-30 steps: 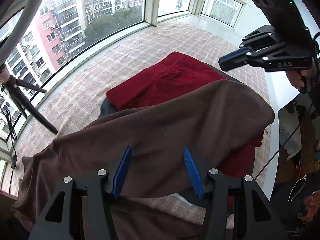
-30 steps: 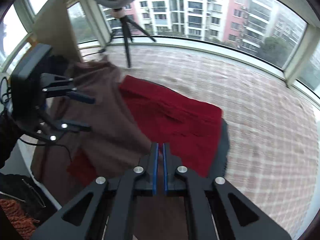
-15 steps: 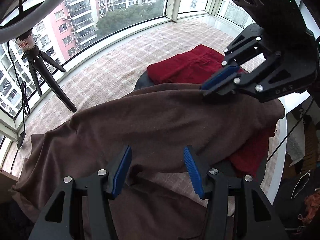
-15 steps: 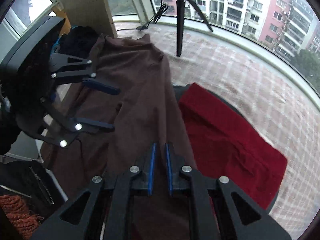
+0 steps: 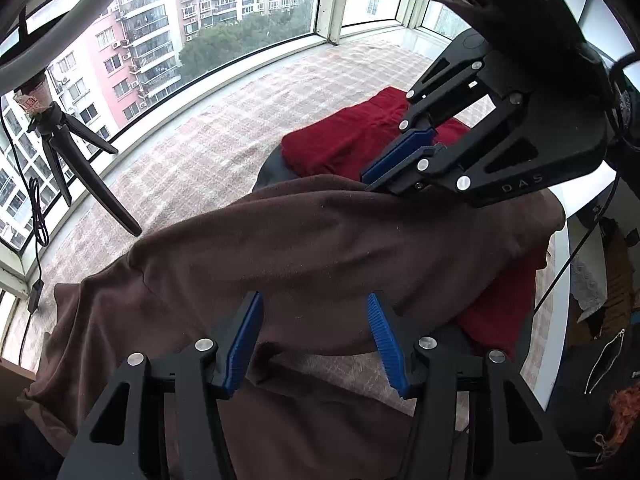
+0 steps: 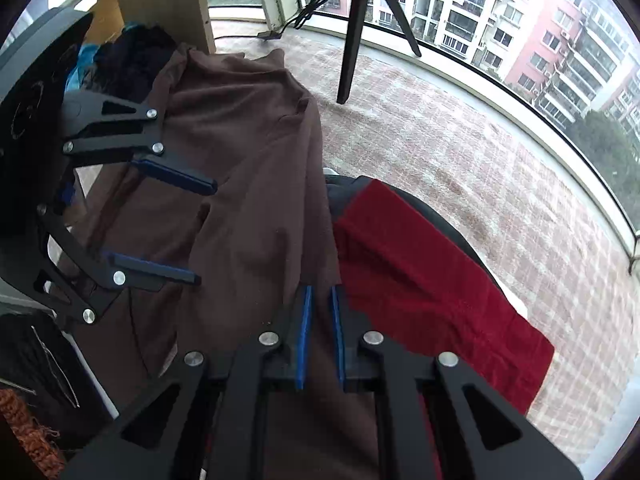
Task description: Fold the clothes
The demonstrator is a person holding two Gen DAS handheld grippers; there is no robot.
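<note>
Two grippers meet the brown garment (image 5: 320,248): left gripper (image 5: 316,340) spread above it, right gripper (image 6: 320,336) narrowly parted after opening slightly, cloth edge between its fingers.

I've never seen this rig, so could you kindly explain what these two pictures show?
A person holds a two-fingered gripper in each hand; a camera on each looks forward along it. One picture is from the left gripper, the other from the right gripper. On a checked cover lie a red cloth and, partly over it, a brown cloth. The left jaws stand open above the brown cloth. The right jaws, nearly closed, have just been opening a little at its edge, with cloth showing in the gap; neither visibly grips it.
</note>
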